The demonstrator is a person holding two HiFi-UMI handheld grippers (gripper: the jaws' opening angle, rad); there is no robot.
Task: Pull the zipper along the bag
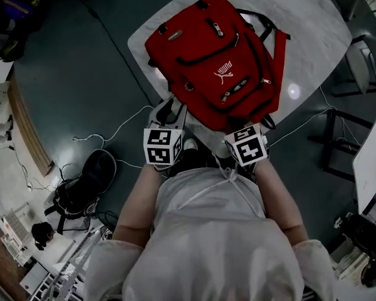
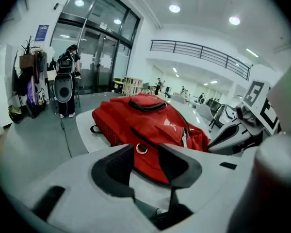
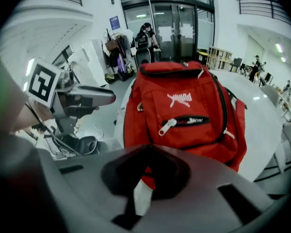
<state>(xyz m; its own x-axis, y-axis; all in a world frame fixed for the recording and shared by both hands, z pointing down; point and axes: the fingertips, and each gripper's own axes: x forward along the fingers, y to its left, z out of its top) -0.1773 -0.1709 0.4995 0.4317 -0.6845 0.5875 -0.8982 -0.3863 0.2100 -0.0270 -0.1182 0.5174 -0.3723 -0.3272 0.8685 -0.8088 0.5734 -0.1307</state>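
A red backpack (image 1: 213, 61) lies flat on the white table (image 1: 301, 30), its bottom end towards me. Its front pocket zipper stands partly open, with the white pull (image 3: 167, 126) at the left end. My left gripper (image 1: 169, 108) is at the bag's near left corner. Its jaws are open (image 2: 146, 152), and the bag's edge with a metal ring (image 2: 141, 148) shows beyond the gap, untouched. My right gripper (image 1: 241, 138) hovers at the near right corner. Its jaws (image 3: 146, 154) meet at the tips with nothing visible between them.
A black bag (image 1: 88, 180) and loose cables (image 1: 113, 133) lie on the floor to the left of the table. Chairs (image 1: 363, 61) stand at the right. A person (image 2: 68, 81) stands far off by the glass doors.
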